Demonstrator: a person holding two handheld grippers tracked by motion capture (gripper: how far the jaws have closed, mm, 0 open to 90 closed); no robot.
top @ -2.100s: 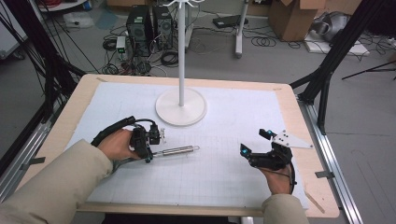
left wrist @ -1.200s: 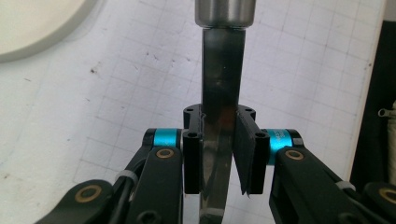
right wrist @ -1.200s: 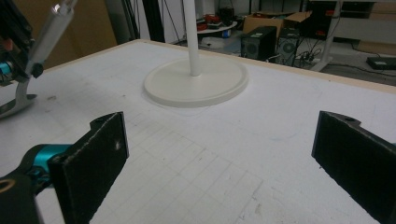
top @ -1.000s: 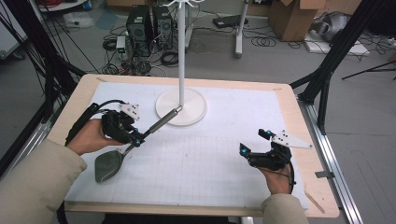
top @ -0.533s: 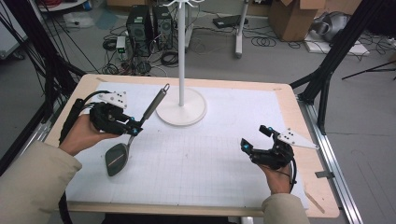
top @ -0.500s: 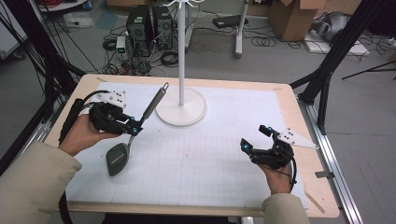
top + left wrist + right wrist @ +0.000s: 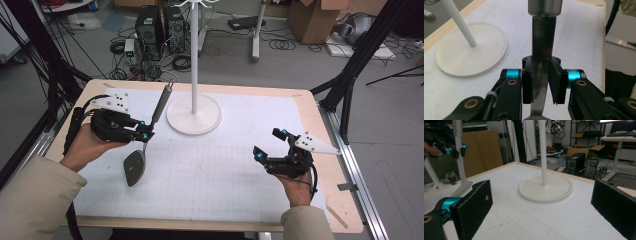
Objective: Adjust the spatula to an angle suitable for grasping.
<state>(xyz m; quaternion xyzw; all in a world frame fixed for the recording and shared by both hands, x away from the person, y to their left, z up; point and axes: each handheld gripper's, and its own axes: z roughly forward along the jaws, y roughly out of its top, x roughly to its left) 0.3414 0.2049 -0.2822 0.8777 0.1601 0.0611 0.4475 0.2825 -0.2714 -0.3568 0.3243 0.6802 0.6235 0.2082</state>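
Steel is what I have clamped in my left gripper: a spatula held by the flat neck between its round handle and its blade. In the left gripper view the two black jaws press on either side of that flat strip, so the grip is firm and not on the thick handle above it. From the high view the utensil hangs tilted, clear of the white mat; its blade points down and toward me, and its handle rises up and away toward the white stand near the far edge.

The relation I care about is the line from the handle's tip to the stand's pole. The long axis of the spatula already leans toward that pole, with the handle end just left of the round base and near the upright. My left hand is much the nearer one; the stand lies ahead of it and slightly to the right.

My right gripper sits well apart on the right side of the mat, jaws spread wide with nothing between them, facing the stand's base in the right gripper view. I judge the next move belongs to the left side alone, raising the handle toward the stand's top
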